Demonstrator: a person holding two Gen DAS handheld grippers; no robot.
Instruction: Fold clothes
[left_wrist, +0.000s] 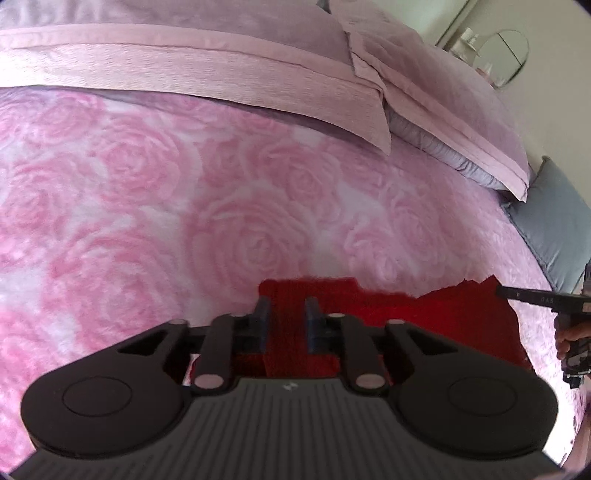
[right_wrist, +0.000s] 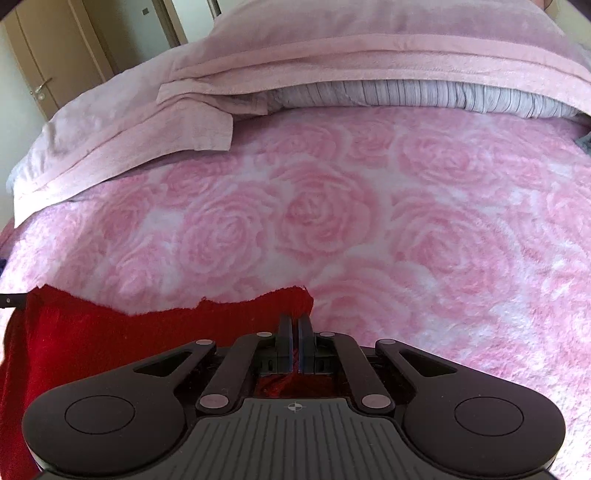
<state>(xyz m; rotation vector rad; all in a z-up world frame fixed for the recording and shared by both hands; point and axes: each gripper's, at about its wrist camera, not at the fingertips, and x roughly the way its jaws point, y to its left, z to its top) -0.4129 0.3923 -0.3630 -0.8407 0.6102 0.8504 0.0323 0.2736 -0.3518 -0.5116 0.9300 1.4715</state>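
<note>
A red knitted garment (left_wrist: 443, 317) lies on the near part of a bed. In the left wrist view my left gripper (left_wrist: 287, 306) has its blue pads a little apart, with a thick band of the red fabric filling the gap and standing up past the fingertips. In the right wrist view my right gripper (right_wrist: 295, 321) is shut tight on the garment's (right_wrist: 110, 339) right corner. The fabric's upper edge runs between the two grippers. At the left view's right edge the right gripper (left_wrist: 517, 294) shows at that corner, with a hand (left_wrist: 569, 336) behind it.
The bed wears a fluffy pink rose-patterned cover (left_wrist: 221, 203). Pink pillows (left_wrist: 443, 92) and a folded pink blanket (left_wrist: 184, 62) lie along the far side, a blue-grey cushion (left_wrist: 557, 229) at the right edge. A mirror (left_wrist: 506, 55) and a door (right_wrist: 44, 55) stand beyond the bed.
</note>
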